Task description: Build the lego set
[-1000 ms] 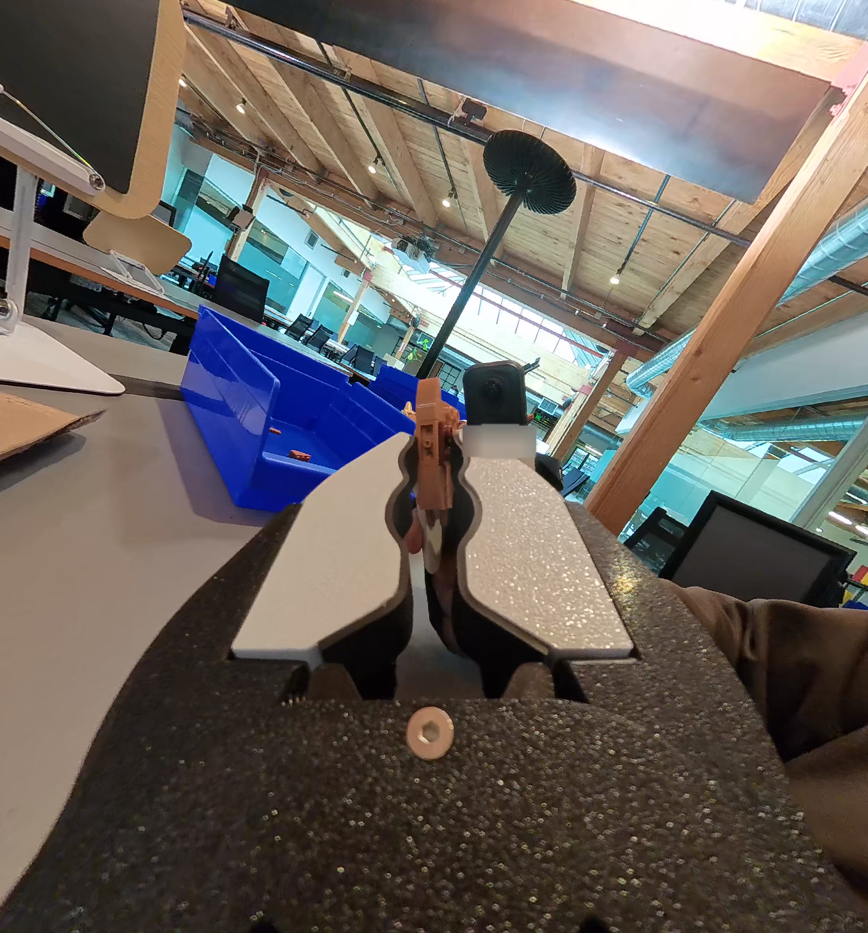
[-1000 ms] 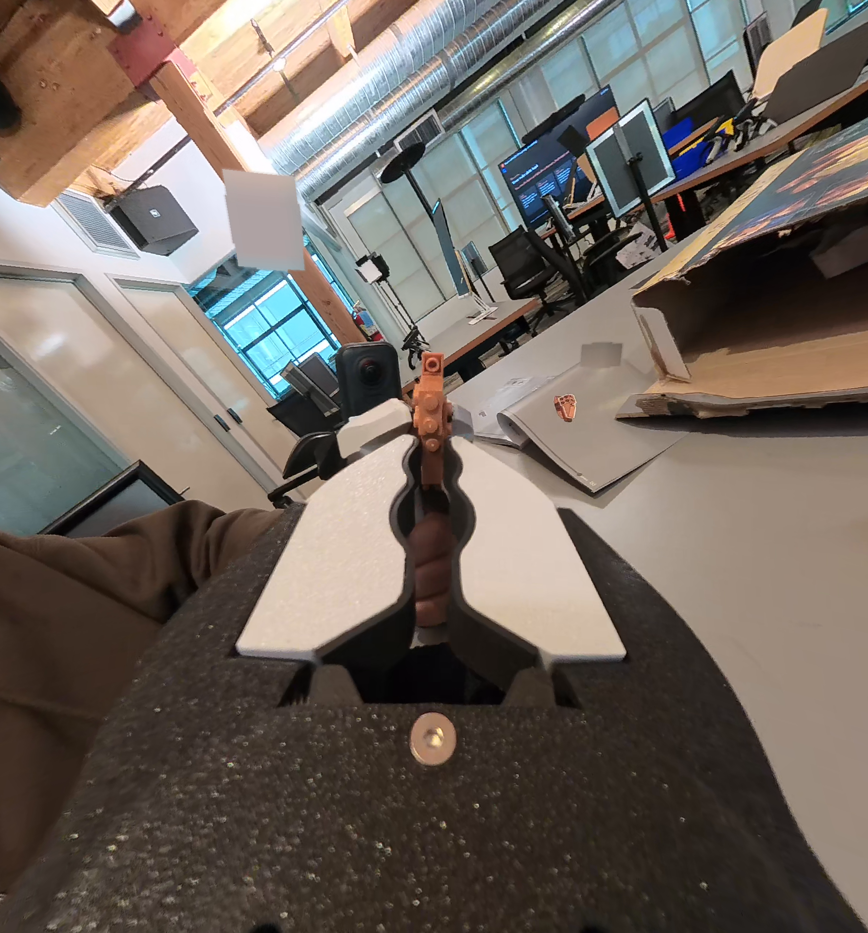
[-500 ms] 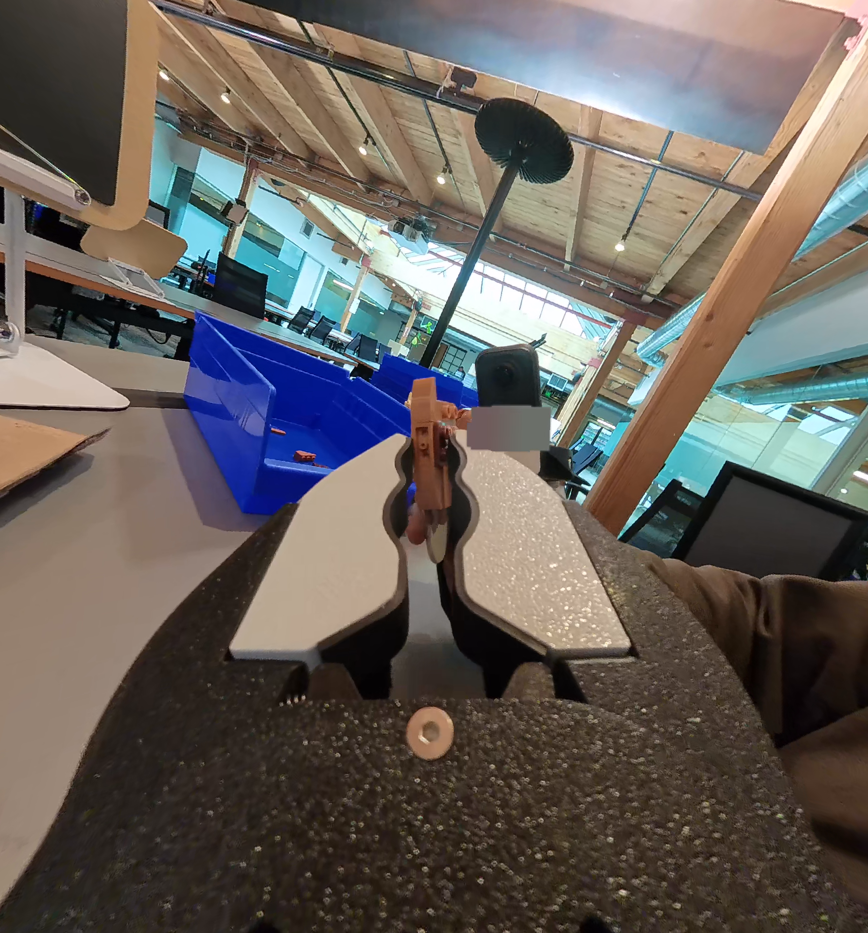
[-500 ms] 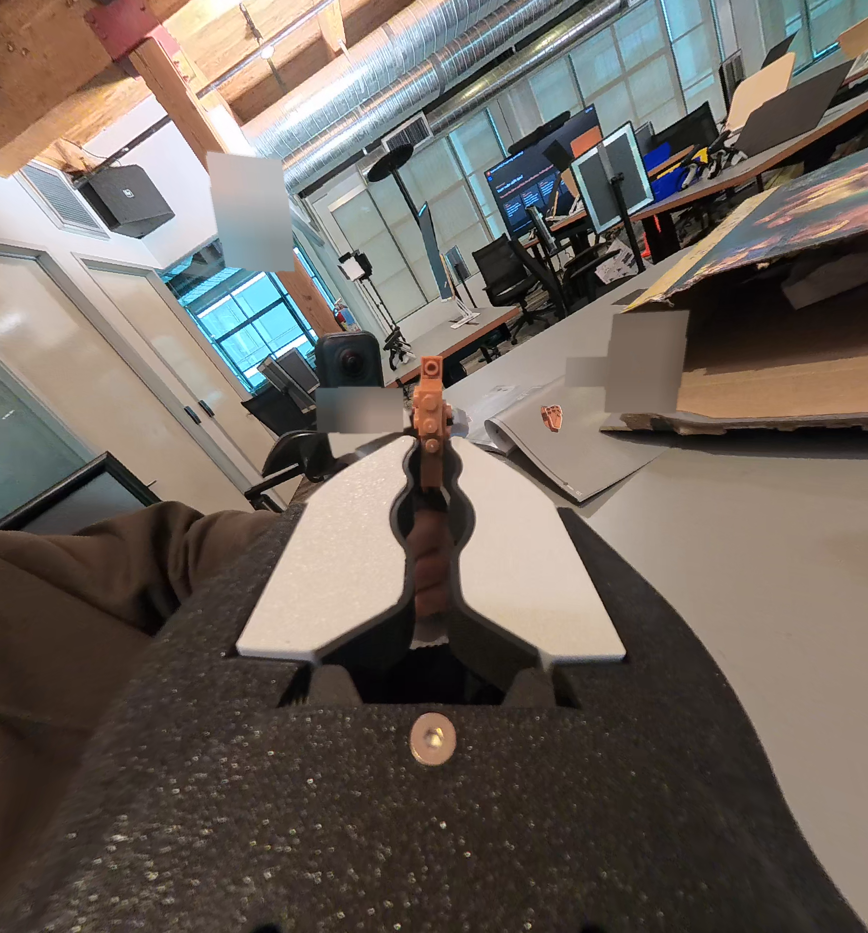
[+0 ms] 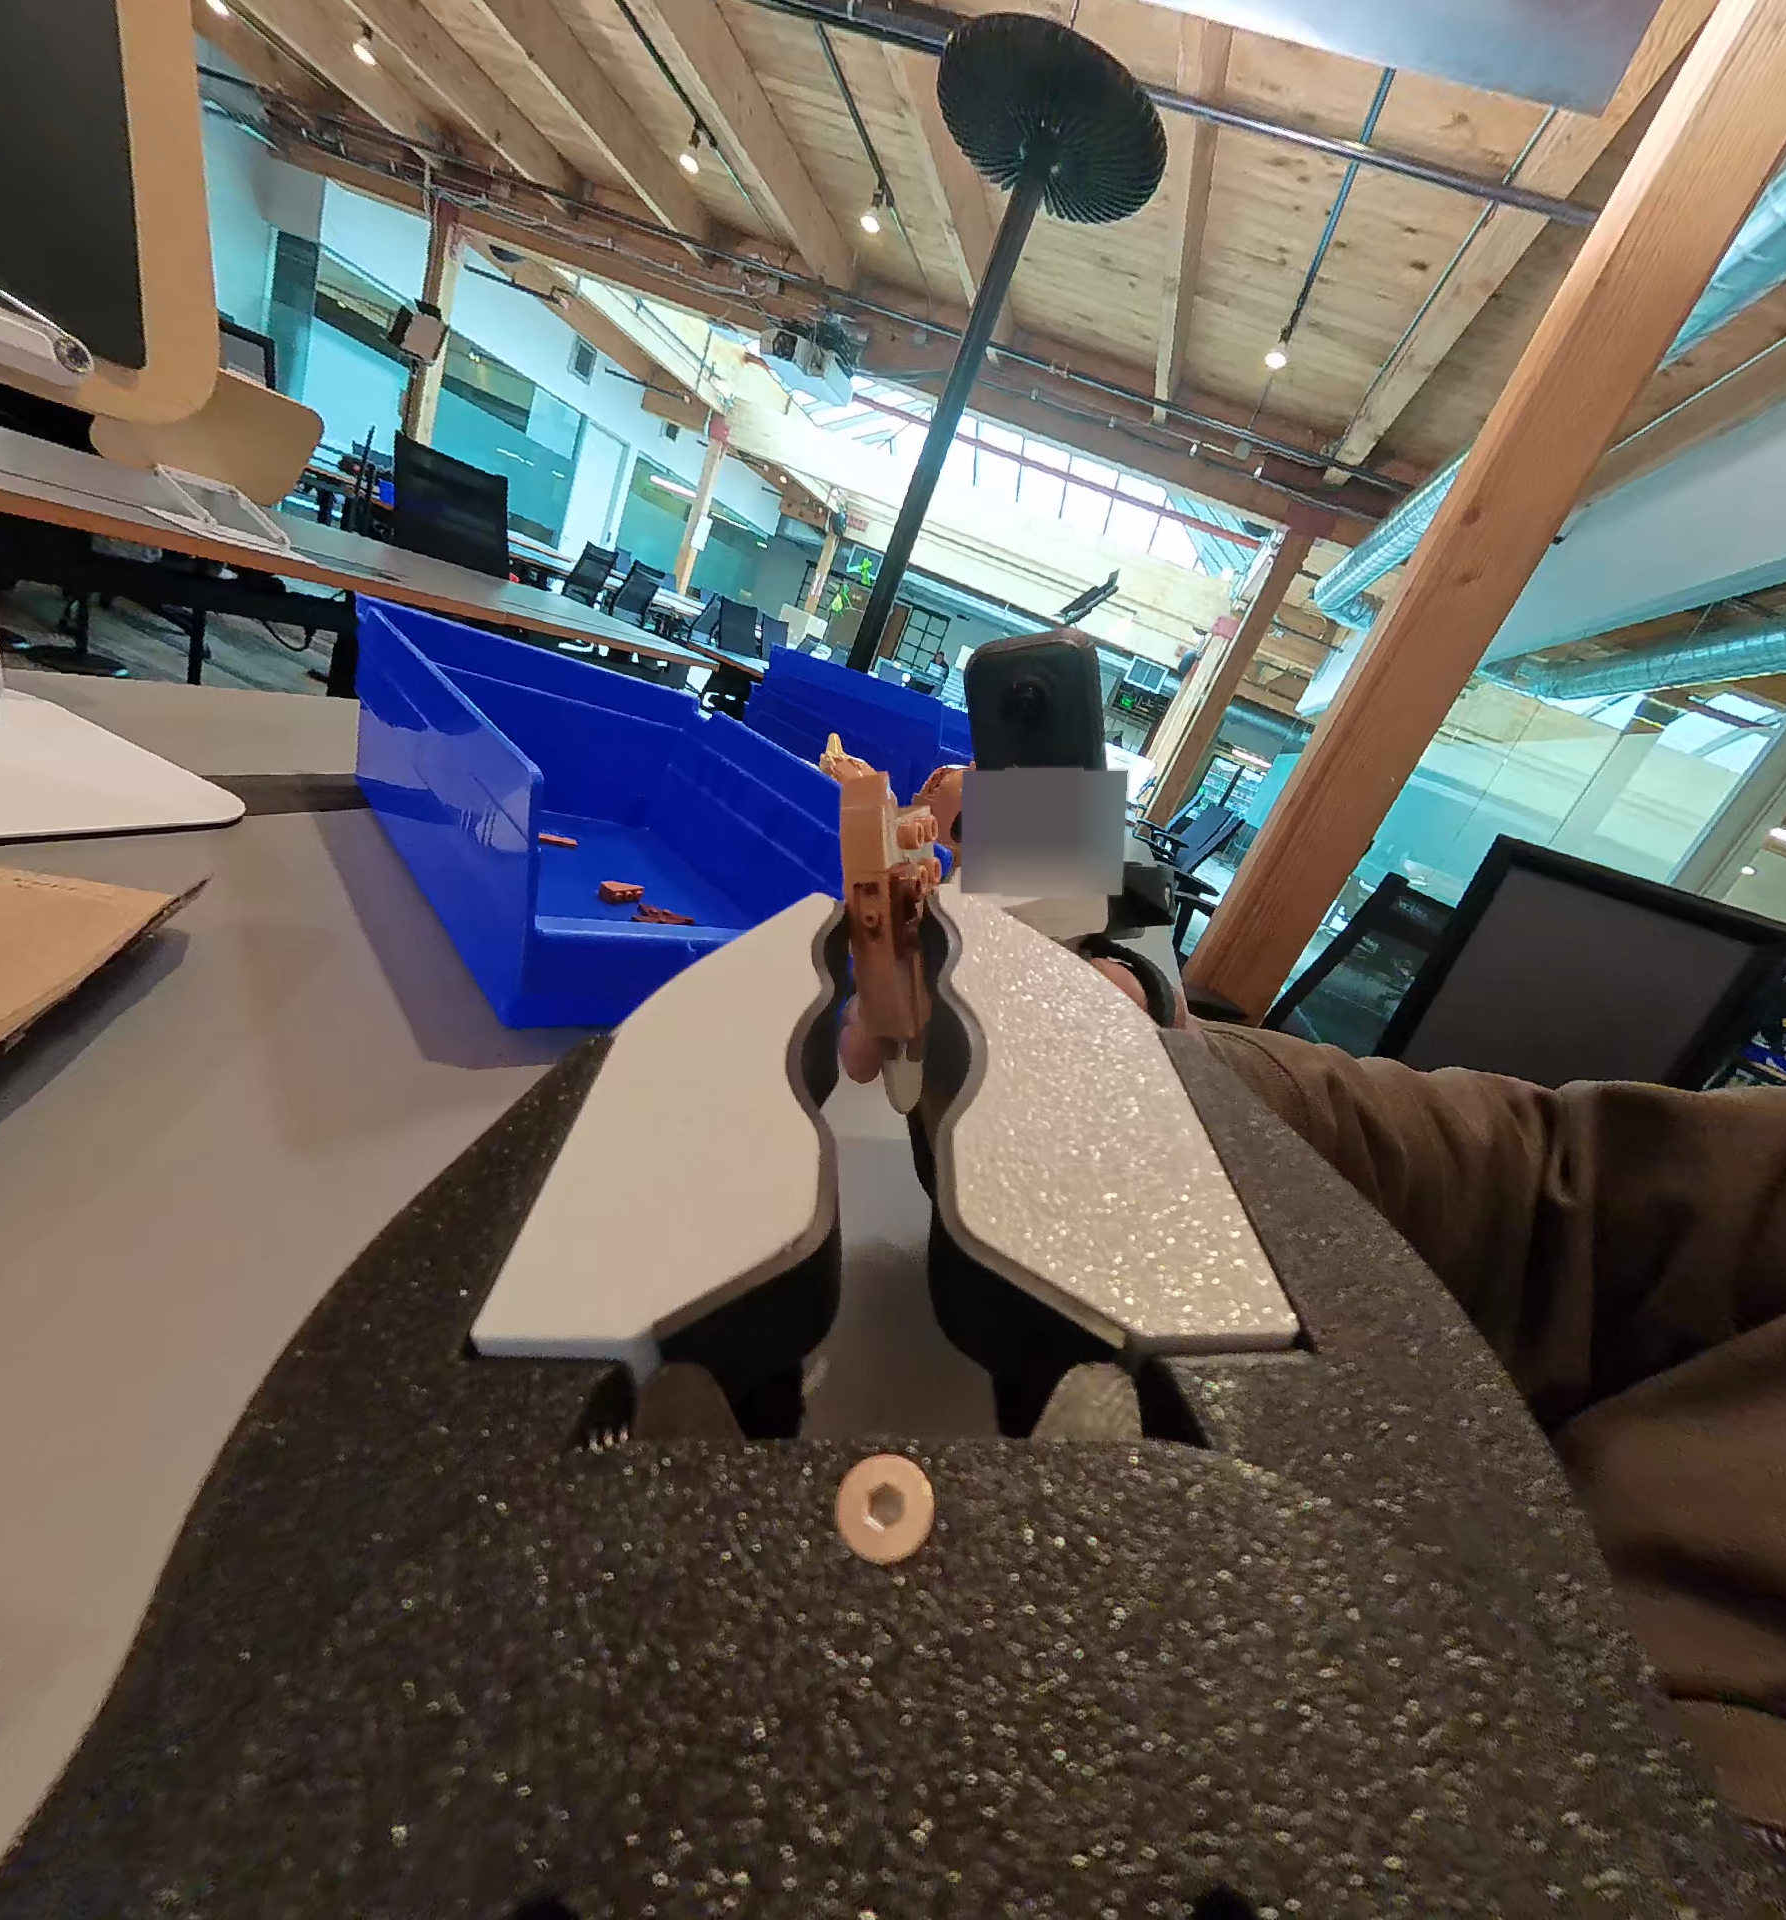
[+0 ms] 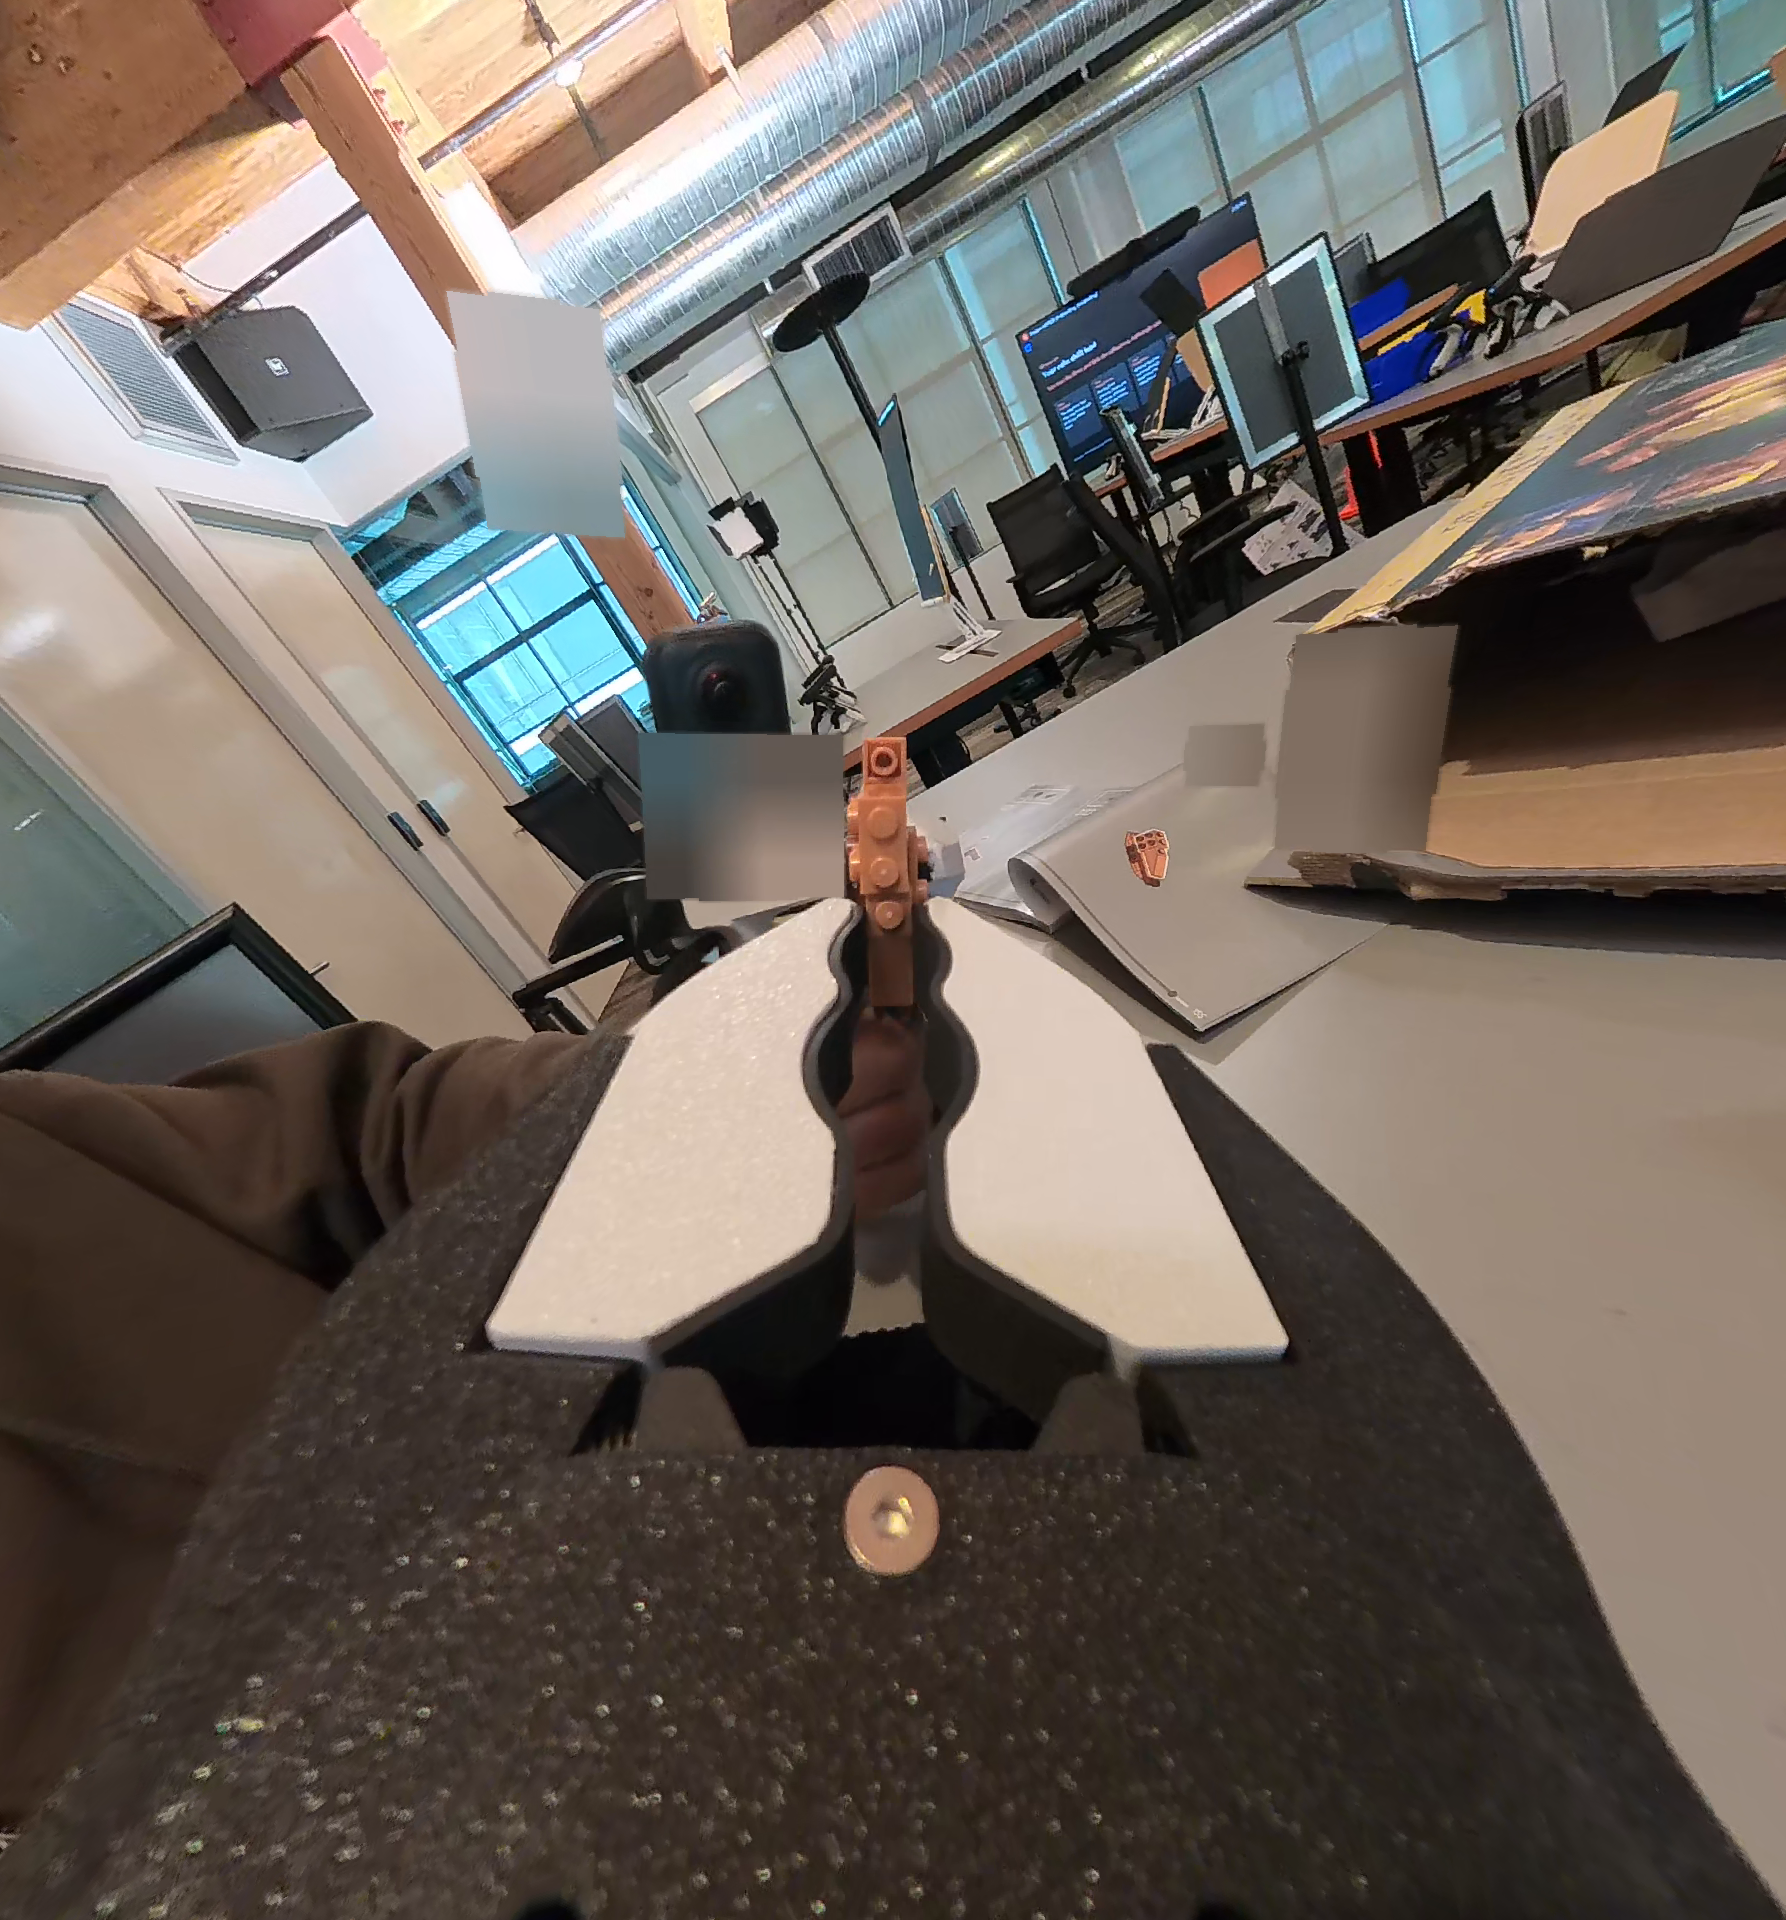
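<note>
Left wrist view: the left hand-held gripper (image 5: 889,914) is narrow, its pads clamped on a brown brick build (image 5: 884,935) that juts past the tips toward 12 o'clock. At 10 o'clock a blue bin (image 5: 453,810) sits on the grey surface (image 5: 141,1143), loose bricks (image 5: 624,891) inside.

Right wrist view: the right hand-held gripper (image 6: 891,914) is narrow too, pinching an orange brick stack (image 6: 884,842) upright at its tips. At 2 o'clock lie an open booklet (image 6: 1180,925) and a cardboard box (image 6: 1647,790).
</note>
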The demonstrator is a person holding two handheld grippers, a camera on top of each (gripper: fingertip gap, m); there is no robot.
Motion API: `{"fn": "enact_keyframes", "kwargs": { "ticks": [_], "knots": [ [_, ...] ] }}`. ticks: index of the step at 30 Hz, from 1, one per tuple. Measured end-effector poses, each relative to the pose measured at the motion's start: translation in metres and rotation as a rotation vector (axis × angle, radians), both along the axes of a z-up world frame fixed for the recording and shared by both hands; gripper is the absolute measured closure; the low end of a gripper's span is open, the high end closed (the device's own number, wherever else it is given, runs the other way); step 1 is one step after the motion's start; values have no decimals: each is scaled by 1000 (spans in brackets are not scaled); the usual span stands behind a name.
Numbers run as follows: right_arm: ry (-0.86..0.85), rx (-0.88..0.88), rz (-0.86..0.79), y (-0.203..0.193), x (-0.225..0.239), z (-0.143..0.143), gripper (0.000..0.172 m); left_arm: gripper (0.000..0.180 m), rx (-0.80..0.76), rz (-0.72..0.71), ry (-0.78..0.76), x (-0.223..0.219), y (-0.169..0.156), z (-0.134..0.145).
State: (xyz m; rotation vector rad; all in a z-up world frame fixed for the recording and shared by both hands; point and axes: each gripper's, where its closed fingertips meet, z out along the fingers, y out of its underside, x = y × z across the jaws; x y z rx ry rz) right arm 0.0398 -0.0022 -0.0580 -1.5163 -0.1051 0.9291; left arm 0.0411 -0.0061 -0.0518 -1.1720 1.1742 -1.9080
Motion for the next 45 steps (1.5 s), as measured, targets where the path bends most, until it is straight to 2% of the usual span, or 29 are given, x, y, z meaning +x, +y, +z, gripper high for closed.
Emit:
{"fn": "enact_keyframes", "kwargs": {
  "ticks": [11, 25, 37, 45],
  "knots": [
    [-8, 0, 14, -2, -1, 1, 164, 167, -41, -58, 25, -1, -3, 0],
    [-27, 1, 6, -1, 1, 0, 164, 166, 3, -34, 52, 1, -4, -5],
    [-7, 16, 57, -6, -5, 5, 164, 167, -90, -117, 27, -3, -8, 0],
    [-77, -3, -17, -1, -2, 2, 164, 168, -106, -44, 18, 0, -2, -2]
  ]
}}
